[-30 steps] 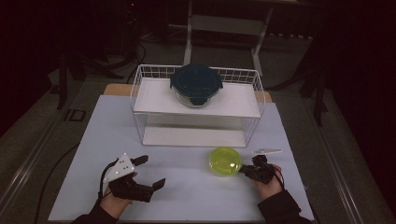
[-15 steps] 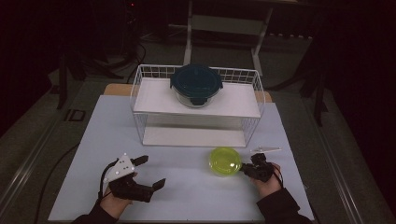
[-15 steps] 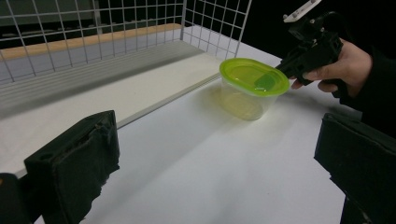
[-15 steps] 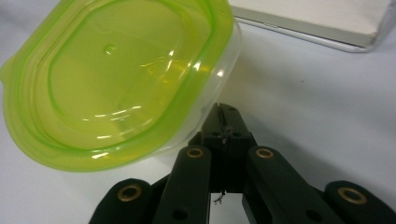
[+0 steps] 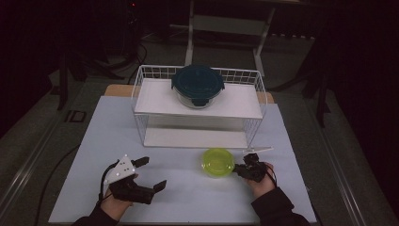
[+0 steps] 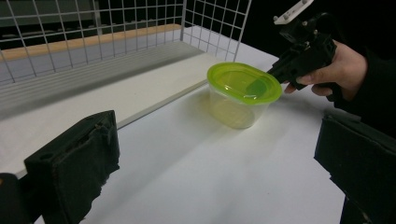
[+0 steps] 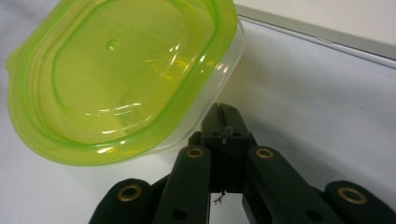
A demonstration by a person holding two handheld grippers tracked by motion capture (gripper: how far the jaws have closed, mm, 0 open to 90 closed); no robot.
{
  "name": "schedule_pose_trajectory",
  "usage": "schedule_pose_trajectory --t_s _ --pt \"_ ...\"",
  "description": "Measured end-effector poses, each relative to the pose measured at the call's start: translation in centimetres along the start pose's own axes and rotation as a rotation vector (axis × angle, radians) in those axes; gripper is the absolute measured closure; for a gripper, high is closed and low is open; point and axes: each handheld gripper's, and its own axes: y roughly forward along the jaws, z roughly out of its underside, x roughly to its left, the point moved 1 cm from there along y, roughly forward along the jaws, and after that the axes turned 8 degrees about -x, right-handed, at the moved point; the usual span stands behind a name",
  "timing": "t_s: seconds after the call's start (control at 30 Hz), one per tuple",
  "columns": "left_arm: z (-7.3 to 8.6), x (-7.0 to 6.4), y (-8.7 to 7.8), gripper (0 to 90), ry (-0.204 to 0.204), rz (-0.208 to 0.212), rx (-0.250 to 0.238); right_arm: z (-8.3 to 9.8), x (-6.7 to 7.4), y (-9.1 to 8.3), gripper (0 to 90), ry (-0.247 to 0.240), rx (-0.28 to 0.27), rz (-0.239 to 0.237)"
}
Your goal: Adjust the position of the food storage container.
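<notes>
Dim room; grey floor point(image 5: 28, 141) around the white table point(image 5: 188, 202); metal frame legs point(image 5: 226, 28) stand behind.

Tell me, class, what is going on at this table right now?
A person holds a gripper in each hand at a white table. The right gripper has its fingers closed, with the tips at the rim of a small clear plastic tub with a lime-green lid, which sits on the table in front of a white wire rack. The left gripper rests open on the table, holding nothing. A round dark-teal lidded container stands on the rack's upper shelf.
</notes>
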Motion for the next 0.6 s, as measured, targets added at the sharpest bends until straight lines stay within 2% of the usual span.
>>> schedule_pose_trajectory --t_s 0.33,0.6 --pt "-0.1 -0.1 -0.1 0.0 0.0 0.002 -0.006 -0.7 1.8 1.3 90.0 -0.032 0.009 -0.032" --pt "-0.1 -0.1 -0.1 0.0 -0.001 0.002 -0.004 -0.9 1.6 1.3 90.0 -0.034 0.008 -0.026"
